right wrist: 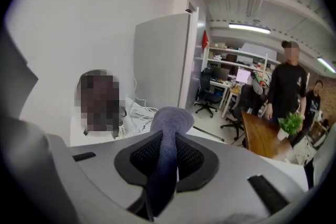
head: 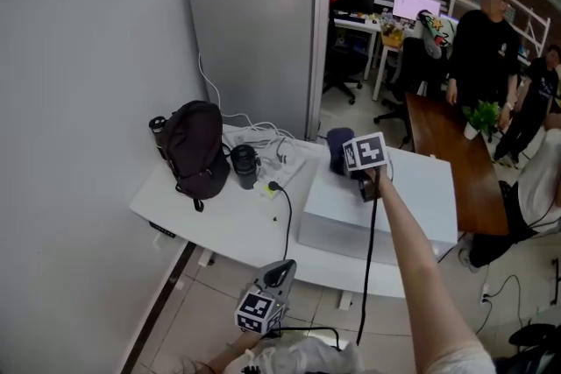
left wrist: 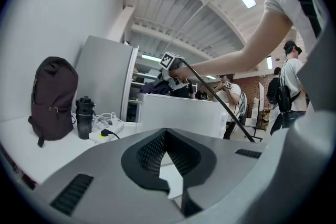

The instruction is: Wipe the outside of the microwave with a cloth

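head view, microwave point(head: 412, 197): white box at the right end of the white worktop point(head: 228, 223). Its front sits close to the worktop's front edge.
head view, right gripper point(head: 351, 160): over the back-left corner of the microwave top, arm stretched out. Its cable hangs down past the front face.
head view, cloth point(head: 337, 146): dark blue, at the fingers, on or just over that corner; contact can't be told.
head view, left gripper point(head: 282, 271): low, off the worktop's front edge, over the tiled floor, well apart from the microwave.
head view, room: bare worktop left of the microwave. Backpack point(head: 197, 149), bottle point(head: 244, 166) and power strip point(head: 285, 164) with cables crowd the back left. Grey fridge point(head: 254, 48) behind, brown table point(head: 443, 149) just beyond the microwave.
left gripper view, fingers: tips together, nothing between them.
left gripper view, ahead: the microwave's white side point(left wrist: 178, 113) faces the camera, open worktop before it. Backpack and bottle stand at left.
right gripper view, fingers: clamped on the cloth point(right wrist: 170, 123), which bulges out past the tips.
right gripper view, ahead: fridge edge centre, brown table at right, people standing beyond it.
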`<state>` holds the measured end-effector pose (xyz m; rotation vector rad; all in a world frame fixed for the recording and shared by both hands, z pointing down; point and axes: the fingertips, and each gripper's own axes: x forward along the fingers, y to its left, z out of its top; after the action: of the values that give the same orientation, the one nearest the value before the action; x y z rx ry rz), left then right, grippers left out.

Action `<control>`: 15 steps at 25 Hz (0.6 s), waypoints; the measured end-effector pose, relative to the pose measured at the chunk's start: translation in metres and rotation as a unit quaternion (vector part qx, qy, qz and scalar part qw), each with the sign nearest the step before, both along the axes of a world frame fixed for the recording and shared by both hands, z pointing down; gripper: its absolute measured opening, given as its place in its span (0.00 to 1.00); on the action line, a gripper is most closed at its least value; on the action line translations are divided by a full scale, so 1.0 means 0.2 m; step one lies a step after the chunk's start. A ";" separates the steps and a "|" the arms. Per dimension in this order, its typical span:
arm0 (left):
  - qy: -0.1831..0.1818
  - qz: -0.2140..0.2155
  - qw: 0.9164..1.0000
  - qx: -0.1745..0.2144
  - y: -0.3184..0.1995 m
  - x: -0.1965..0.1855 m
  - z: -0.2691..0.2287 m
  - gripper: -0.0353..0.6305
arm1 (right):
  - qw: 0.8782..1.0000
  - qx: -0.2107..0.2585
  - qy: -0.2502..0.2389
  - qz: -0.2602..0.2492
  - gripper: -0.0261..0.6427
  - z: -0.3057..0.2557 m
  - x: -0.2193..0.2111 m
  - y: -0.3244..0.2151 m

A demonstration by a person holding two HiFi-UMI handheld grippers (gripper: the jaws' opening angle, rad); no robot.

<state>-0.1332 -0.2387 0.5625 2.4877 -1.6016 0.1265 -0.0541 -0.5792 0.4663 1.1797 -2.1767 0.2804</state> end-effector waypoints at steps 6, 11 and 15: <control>-0.001 0.031 1.000 -0.004 -0.01 0.11 0.02 0.03 | 0.994 -0.030 -0.013 0.109 0.15 0.04 0.66 -0.05; -0.003 0.062 0.998 -0.009 0.01 0.23 0.04 0.03 | 0.973 -0.036 -0.003 0.228 0.16 0.08 1.39 0.04; -0.003 0.084 0.996 -0.011 0.03 0.31 0.05 0.03 | 0.952 -0.048 -0.030 0.301 0.16 0.11 1.79 0.19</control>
<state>-0.0716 -0.2320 0.5722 2.6039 -1.3839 0.1734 0.3039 -0.5421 0.4878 1.7745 -1.7739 0.6759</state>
